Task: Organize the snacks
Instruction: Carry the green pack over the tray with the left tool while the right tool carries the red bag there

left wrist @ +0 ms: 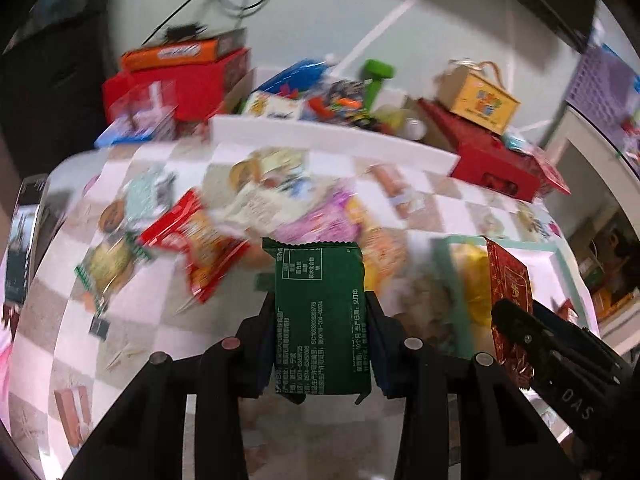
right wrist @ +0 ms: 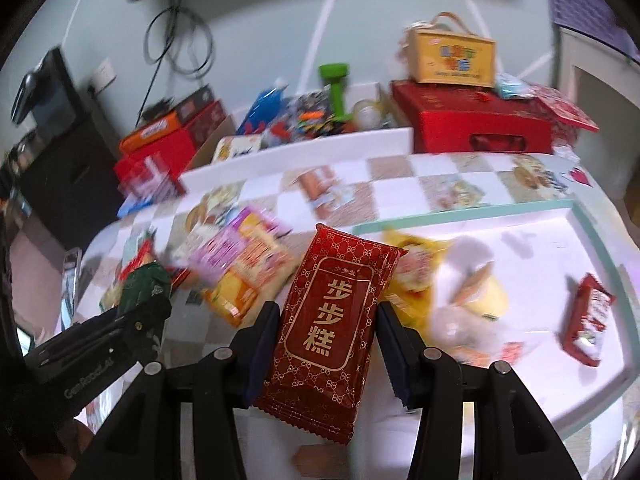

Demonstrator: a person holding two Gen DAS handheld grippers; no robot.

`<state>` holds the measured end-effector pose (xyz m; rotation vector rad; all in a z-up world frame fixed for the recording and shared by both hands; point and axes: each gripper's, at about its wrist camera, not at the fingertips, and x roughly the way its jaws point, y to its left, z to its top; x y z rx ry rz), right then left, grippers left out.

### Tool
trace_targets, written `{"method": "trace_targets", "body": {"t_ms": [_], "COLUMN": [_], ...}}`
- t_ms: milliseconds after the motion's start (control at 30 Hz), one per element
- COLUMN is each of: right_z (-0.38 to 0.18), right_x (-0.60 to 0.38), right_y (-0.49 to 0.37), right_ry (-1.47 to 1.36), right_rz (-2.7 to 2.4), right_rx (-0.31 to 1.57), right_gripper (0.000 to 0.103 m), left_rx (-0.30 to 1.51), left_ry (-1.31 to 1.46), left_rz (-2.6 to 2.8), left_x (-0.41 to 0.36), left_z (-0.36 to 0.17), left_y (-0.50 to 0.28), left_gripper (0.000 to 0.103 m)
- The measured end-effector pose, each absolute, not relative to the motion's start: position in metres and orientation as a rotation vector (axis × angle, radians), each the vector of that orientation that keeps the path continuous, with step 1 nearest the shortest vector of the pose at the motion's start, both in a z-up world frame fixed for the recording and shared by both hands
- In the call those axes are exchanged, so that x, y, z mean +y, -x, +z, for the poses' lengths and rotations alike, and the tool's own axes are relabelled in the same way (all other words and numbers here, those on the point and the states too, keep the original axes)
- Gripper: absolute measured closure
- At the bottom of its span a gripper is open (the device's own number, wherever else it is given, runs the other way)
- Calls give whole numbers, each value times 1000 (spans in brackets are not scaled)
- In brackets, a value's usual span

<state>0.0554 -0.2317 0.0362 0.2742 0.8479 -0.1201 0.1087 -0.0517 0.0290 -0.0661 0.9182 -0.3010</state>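
My left gripper [left wrist: 320, 304] is shut on a dark green snack packet [left wrist: 320, 344] with white print, held upright above the checked tablecloth. My right gripper [right wrist: 328, 308] is shut on a red packet with gold characters [right wrist: 332, 332], also held off the table. Each gripper shows in the other's view: the right gripper [left wrist: 516, 320] with its red packet [left wrist: 510, 276], the left gripper [right wrist: 136, 320] with its green packet [right wrist: 144, 284]. A loose pile of snacks [right wrist: 240, 264] lies on the cloth. A white tray with a mint rim [right wrist: 460, 210] holds a few packets, among them a red packet [right wrist: 586, 320].
Behind the table's far edge stand red boxes [right wrist: 472, 120], a yellow box with handles [right wrist: 452, 58], a green dumbbell [right wrist: 334, 88] and a white board [right wrist: 296, 154]. A phone [right wrist: 70, 276] lies at the cloth's left edge. The views are blurred by motion.
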Motion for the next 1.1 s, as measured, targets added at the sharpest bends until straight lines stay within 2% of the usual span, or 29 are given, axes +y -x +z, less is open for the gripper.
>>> {"method": "trace_targets", "body": {"t_ms": [500, 767, 1033, 1067, 1100], "right_z": [46, 35, 22, 21, 20], "right_x": [-365, -414, -429, -428, -428], "right_y": [-17, -21, -33, -35, -36], "right_ry": [-434, -442, -435, -431, -427], "right_rz": [-408, -452, -443, -439, -435], "right_rx": [788, 822, 860, 867, 873], "right_gripper": [51, 50, 50, 49, 49], "left_rx": [899, 954, 999, 1000, 1002], "left_ry": [-102, -206, -228, -227, -229], "left_rz": [-624, -708, -697, -695, -692], "left_x": [-201, -270, -294, -295, -296], "left_z": [62, 37, 17, 16, 16], "left_y": [-102, -107, -125, -126, -127], "left_gripper": [62, 62, 62, 61, 55]}}
